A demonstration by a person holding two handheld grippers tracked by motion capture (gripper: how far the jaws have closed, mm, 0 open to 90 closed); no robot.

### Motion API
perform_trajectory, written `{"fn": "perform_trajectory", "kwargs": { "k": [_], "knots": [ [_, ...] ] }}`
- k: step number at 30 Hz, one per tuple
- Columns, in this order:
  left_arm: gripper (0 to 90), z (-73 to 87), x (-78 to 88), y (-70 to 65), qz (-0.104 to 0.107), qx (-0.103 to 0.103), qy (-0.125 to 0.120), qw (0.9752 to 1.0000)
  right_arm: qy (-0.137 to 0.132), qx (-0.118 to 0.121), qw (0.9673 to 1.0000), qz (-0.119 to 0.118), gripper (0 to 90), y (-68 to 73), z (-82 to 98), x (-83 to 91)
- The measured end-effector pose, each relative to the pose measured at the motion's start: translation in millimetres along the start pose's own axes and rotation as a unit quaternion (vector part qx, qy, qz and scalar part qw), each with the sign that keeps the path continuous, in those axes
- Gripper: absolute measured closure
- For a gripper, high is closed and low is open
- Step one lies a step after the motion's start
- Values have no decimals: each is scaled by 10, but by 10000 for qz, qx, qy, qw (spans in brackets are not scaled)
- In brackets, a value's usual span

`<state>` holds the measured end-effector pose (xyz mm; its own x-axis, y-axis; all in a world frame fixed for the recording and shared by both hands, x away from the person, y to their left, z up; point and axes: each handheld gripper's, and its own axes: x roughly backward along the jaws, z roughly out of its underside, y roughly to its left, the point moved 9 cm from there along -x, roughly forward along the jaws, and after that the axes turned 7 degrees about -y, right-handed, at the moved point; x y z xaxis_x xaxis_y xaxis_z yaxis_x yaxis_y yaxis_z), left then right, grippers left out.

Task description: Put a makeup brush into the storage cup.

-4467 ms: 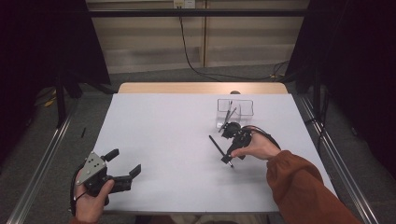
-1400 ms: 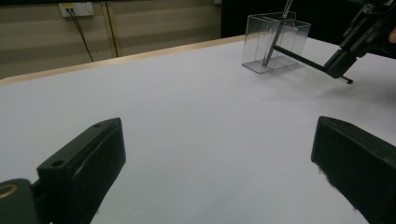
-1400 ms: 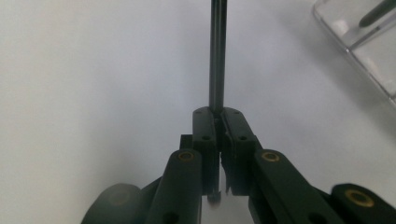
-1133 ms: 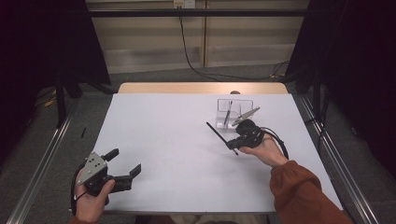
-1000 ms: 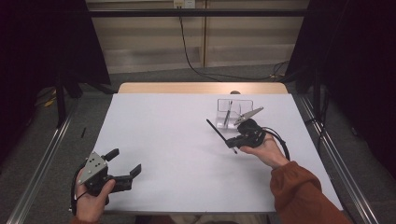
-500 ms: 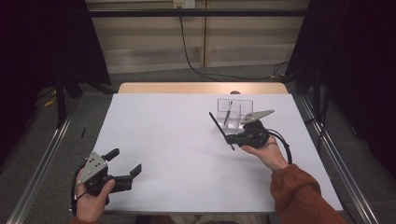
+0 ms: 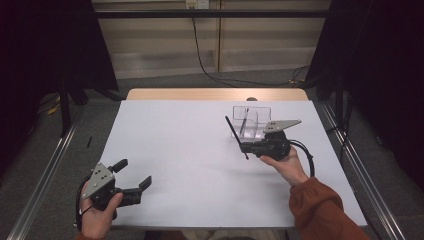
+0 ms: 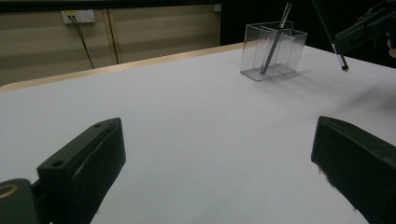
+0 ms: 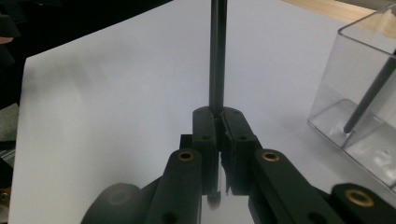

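I can't make out what the thin dark rod (image 9: 217, 51) is; its lower end is hidden between my right tongs (image 7: 245, 148), clamped on it, right of centre in the high view, just left of the clear box (image 7: 251, 120); left tongs (image 7: 131, 176) gape wide, lower left, above the white counter (image 7: 190, 150).
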<state>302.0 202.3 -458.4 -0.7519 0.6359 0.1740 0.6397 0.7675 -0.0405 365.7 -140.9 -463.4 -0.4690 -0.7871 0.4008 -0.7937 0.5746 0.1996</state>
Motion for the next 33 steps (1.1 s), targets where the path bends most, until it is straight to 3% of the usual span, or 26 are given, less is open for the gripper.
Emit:
{"fn": "perform_trajectory", "kwargs": {
  "k": [17,26,33],
  "knots": [
    [31,16,2,1,13,-38,54,10000,96,283,9980,-561,845,352,-22,-19],
    [31,23,3,-2,30,-61,84,9999,218,550,9945,-860,845,574,-34,-57],
    [31,28,2,3,17,-61,99,9999,568,744,9906,-996,845,691,19,-116]
  ]
}}
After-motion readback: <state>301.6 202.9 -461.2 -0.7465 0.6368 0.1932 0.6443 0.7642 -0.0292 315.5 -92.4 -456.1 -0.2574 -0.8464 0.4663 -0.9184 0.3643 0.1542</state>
